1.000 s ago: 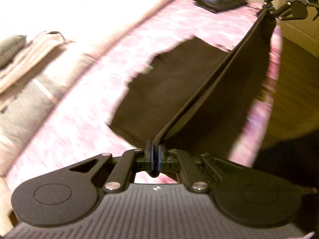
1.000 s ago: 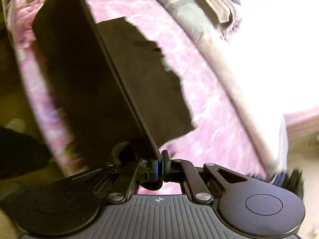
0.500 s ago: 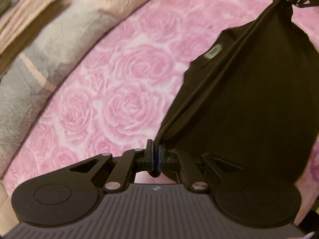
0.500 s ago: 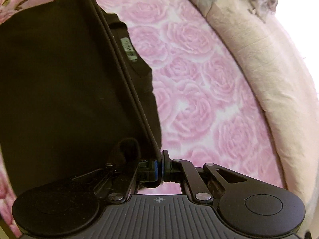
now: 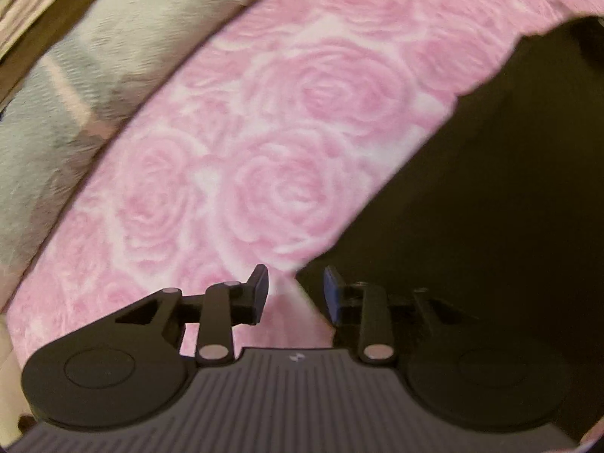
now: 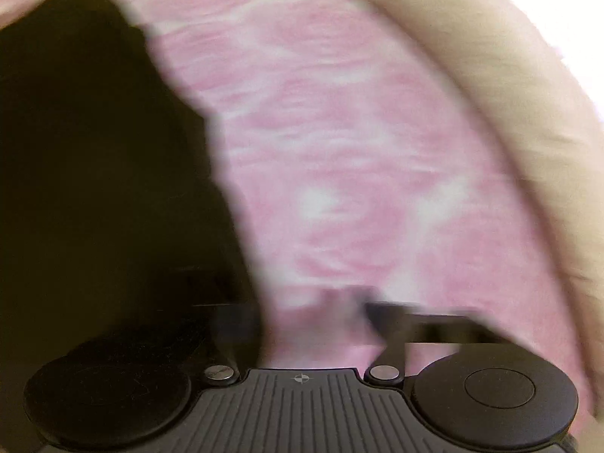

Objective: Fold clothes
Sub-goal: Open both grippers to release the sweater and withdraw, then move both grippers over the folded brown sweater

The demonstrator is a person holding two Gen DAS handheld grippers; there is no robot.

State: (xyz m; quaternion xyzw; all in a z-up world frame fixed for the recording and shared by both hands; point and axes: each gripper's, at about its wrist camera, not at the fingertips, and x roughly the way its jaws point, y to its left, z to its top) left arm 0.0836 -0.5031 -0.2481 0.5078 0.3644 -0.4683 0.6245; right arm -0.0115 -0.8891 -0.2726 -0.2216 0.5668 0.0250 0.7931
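Note:
A black garment (image 5: 490, 173) lies flat on the pink rose-patterned bedspread (image 5: 264, 132). In the left wrist view it fills the right side; my left gripper (image 5: 296, 294) is open and empty at its near left edge, close above the bed. In the right wrist view the garment (image 6: 94, 151) fills the left side. My right gripper (image 6: 313, 313) is blurred by motion, its jaws apart, with pink bedspread (image 6: 339, 151) showing between them, at the garment's right edge.
A grey and beige blanket (image 5: 56, 113) lies along the left of the bedspread in the left wrist view. A beige folded cover (image 6: 509, 113) runs along the right side in the right wrist view.
Both grippers were shut on the lifted garment edge, carried it over and lowered it. Now both have opened and let go; the garment lies flat.

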